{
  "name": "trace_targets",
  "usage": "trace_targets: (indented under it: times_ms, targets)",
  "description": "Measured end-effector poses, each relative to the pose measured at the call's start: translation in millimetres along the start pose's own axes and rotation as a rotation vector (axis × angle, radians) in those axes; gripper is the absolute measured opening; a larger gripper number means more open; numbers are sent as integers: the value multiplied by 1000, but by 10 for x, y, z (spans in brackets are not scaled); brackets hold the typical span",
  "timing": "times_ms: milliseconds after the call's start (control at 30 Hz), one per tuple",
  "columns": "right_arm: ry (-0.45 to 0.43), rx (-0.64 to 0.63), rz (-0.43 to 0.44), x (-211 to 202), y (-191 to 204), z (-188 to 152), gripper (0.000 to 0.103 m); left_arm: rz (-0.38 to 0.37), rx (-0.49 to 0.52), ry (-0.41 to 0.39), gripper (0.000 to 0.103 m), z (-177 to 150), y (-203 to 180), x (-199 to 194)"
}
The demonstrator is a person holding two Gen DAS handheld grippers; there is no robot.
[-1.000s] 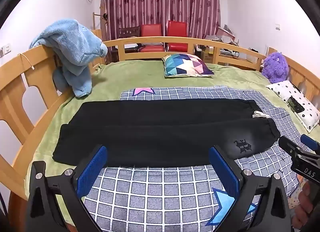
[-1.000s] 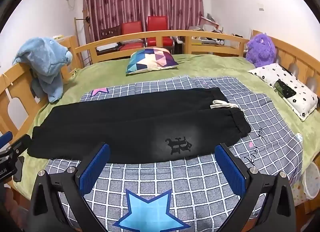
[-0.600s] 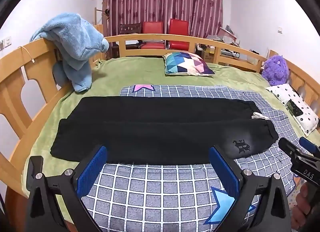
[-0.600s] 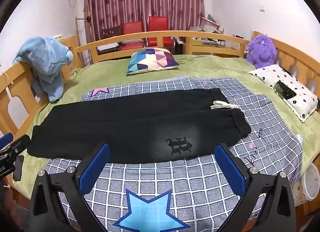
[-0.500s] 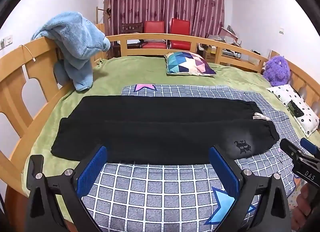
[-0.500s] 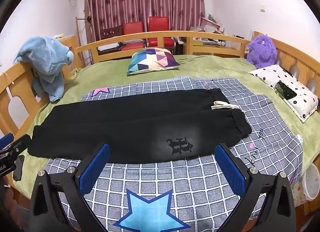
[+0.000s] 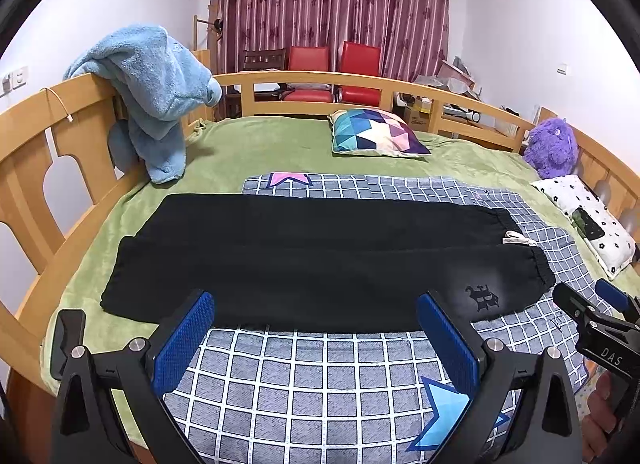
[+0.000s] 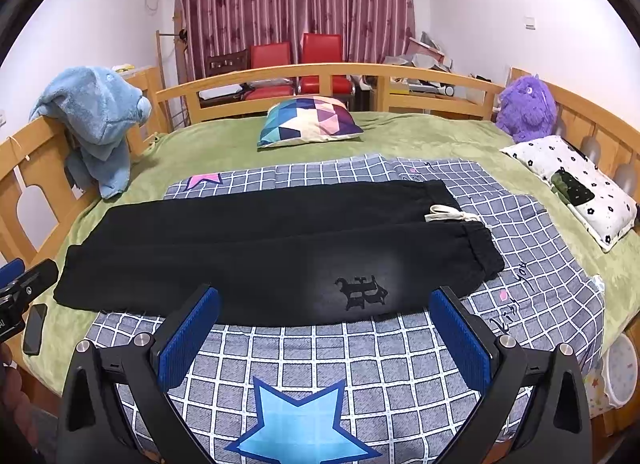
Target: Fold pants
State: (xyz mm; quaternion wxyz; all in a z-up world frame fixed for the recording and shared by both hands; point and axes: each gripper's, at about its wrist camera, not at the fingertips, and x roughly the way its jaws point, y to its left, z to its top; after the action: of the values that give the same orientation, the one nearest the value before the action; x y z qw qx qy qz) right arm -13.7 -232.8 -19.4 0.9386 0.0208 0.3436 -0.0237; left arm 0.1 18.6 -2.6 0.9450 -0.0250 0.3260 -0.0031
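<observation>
Checked blanket [image 8: 400,360] partly hidden under black pants [image 8: 248,240], both tools wide.

Black pants [image 7: 320,260] flat on checked blanket [image 7: 320,376] (legs side by side); left gripper [image 7: 316,328] jaws wide, above blanket.

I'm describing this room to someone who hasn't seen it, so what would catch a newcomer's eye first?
The black pants spread flat across the checked blanket at the middle of the bed, waistband to the right, with both open grippers, left and right, held short of their near edge. Next come the blue plush elephant slumped over the left bed rail and the purple plush toy in the far right corner.
</observation>
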Motion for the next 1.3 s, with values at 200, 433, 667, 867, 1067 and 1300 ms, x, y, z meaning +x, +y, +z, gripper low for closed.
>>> trace_targets:
  times_ms: [200,433,667,867,1067,1300]
  targets:
    - [-2,-2,-1,-9,-10,-4,103,-8,-6,8,102,-7,2,18]
    - [-2,-4,-1,-10,-11,-3,103,-8,-3,6,102,-2,-17,10]
    - [-3,-3,-1,-11,-6,-2,103,-9,-3,4,102,-2,-36,1]
    - [-5,-6,-1,-15,-2,8,103,-12,-6,3,102,-3,-34,0]
    - [-8,-13,-2,-23,14,25,103,-16,-7,4,102,-8,-42,-3]
    - [-9,-13,-2,-23,17,24,103,-18,-8,7,102,-14,-38,-2]
